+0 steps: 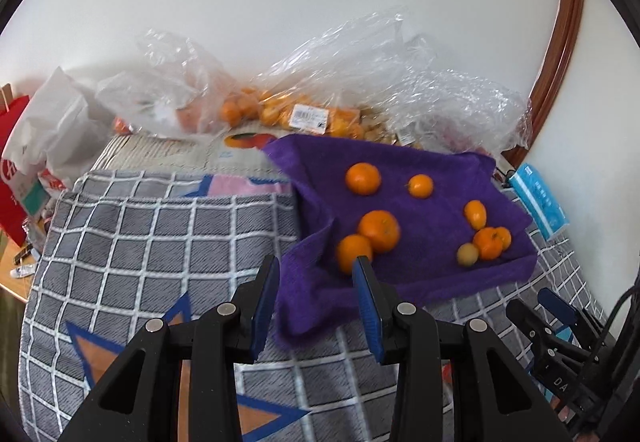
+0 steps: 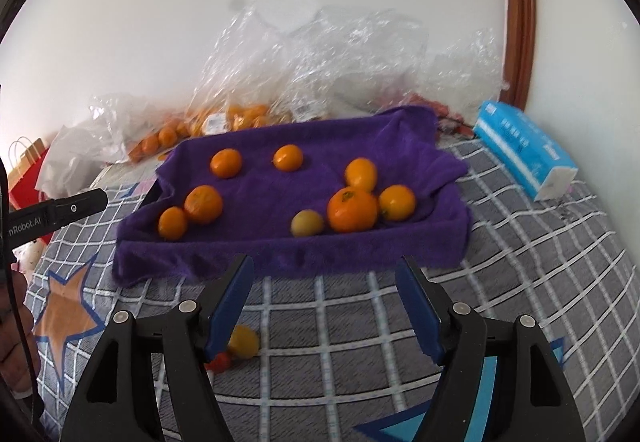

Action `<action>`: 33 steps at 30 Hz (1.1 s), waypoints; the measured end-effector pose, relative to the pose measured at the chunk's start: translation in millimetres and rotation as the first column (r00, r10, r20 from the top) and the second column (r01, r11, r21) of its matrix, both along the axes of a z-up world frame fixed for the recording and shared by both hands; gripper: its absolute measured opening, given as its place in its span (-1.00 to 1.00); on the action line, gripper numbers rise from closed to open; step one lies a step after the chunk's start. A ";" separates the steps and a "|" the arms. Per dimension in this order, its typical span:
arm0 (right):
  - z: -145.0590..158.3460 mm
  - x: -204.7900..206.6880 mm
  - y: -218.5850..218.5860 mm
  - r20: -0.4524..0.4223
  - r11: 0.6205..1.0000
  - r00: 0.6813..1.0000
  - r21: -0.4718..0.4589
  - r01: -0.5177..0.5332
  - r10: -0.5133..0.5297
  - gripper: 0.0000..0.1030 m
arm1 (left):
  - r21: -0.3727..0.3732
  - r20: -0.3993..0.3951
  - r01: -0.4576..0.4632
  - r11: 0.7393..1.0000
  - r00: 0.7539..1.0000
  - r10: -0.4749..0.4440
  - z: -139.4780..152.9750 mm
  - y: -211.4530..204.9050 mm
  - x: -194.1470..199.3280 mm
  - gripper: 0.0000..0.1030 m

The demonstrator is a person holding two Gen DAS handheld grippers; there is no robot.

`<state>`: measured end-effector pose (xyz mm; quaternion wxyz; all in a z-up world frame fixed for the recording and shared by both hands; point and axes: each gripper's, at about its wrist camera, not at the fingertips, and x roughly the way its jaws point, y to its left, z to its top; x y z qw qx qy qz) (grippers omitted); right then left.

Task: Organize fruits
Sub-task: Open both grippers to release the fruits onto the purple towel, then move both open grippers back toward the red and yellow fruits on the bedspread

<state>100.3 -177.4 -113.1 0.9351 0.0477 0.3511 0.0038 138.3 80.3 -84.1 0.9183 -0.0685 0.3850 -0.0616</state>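
Jaws: left gripper [image 1: 316,302] and right gripper [image 2: 324,306] both spread and empty, near the purple towel-lined tray [image 2: 288,254] holding the orange citrus fruits [image 2: 352,210]; advice—straddle one fruit squarely, then close gently.

A small yellow fruit [image 2: 245,341] and a red item [image 2: 219,363] beside it are partly hidden behind the right gripper's left blue-padded fingers [image 2: 228,312]. Oranges in the crumpled clear plastic bags [image 1: 280,110] at the far side are blurred; count indeterminable. The white price label [image 1: 310,117] is illegible.
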 end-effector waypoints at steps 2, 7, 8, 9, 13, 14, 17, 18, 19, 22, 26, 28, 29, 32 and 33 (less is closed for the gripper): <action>-7.1 0.2 8.1 -0.020 1.000 1.000 0.012 -0.014 0.014 0.41 | 0.009 -0.014 -0.013 1.000 1.000 0.013 -4.1 8.0 -2.3 -0.30; -17.8 -1.0 29.2 -0.042 0.998 0.998 0.023 -0.053 0.054 0.27 | 0.022 -0.041 -0.028 0.999 0.999 0.029 -13.0 23.4 -3.6 -0.30; -19.1 -1.5 33.2 -0.045 0.998 0.997 0.024 -0.060 0.061 0.23 | 0.020 -0.050 -0.032 0.999 0.998 0.033 -14.7 25.9 -3.1 -0.30; -20.3 -1.8 37.1 -0.048 0.997 0.996 0.025 -0.068 0.069 0.20 | 0.018 -0.060 -0.035 0.999 0.998 0.036 -15.9 28.6 -2.9 -0.30; -24.9 -1.4 52.4 -0.058 0.994 0.993 0.034 -0.103 0.105 0.06 | 0.008 -0.070 -0.047 0.999 0.996 0.047 -16.6 38.3 -4.5 -0.30; -26.1 -0.3 55.0 -0.061 0.993 0.992 0.039 -0.110 0.112 0.03 | 0.003 -0.070 -0.052 0.999 0.996 0.052 -16.2 41.3 -4.7 -0.30; -30.2 3.4 63.5 -0.076 0.990 0.988 0.051 -0.131 0.135 0.01 | -0.025 -0.062 -0.060 0.998 0.996 0.058 -15.0 48.0 -6.3 -0.30; -32.0 5.3 66.5 -0.082 0.989 0.986 0.054 -0.138 0.142 0.01 | -0.035 -0.060 -0.063 0.997 0.996 0.061 -15.2 49.8 -6.3 -0.30; -33.1 6.4 69.4 -0.085 0.988 0.985 0.053 -0.145 0.149 0.01 | -0.043 -0.059 -0.064 0.997 0.996 0.062 -15.6 50.9 -6.1 -0.30; -34.2 8.1 78.2 -0.087 0.986 0.982 0.041 -0.162 0.165 0.01 | -0.063 -0.063 -0.067 0.996 0.996 0.063 -17.0 54.7 -5.1 -0.30; -36.3 12.6 89.5 -0.106 0.982 0.977 0.023 -0.186 0.187 0.02 | -0.096 -0.074 -0.078 0.992 0.995 0.071 -17.1 60.8 -4.0 -0.30; -40.1 16.9 95.2 -0.126 0.979 0.971 0.017 -0.204 0.204 0.02 | -0.106 -0.077 -0.083 0.991 0.994 0.075 -17.2 62.2 -4.1 -0.30; -42.4 19.5 97.8 -0.138 0.978 0.968 0.014 -0.209 0.209 0.02 | -0.108 -0.081 -0.086 0.990 0.994 0.077 -17.4 62.6 -4.1 -0.30; -46.2 23.0 104.2 -0.165 0.975 0.962 -0.017 -0.221 0.216 -0.44 | -0.107 -0.087 -0.096 0.990 0.992 0.087 -18.1 64.5 -5.1 -0.30; -44.9 21.9 105.2 -0.158 0.974 0.963 -0.025 -0.224 0.217 -0.60 | -0.108 -0.088 -0.098 0.989 0.992 0.089 -18.0 65.5 -5.5 -0.30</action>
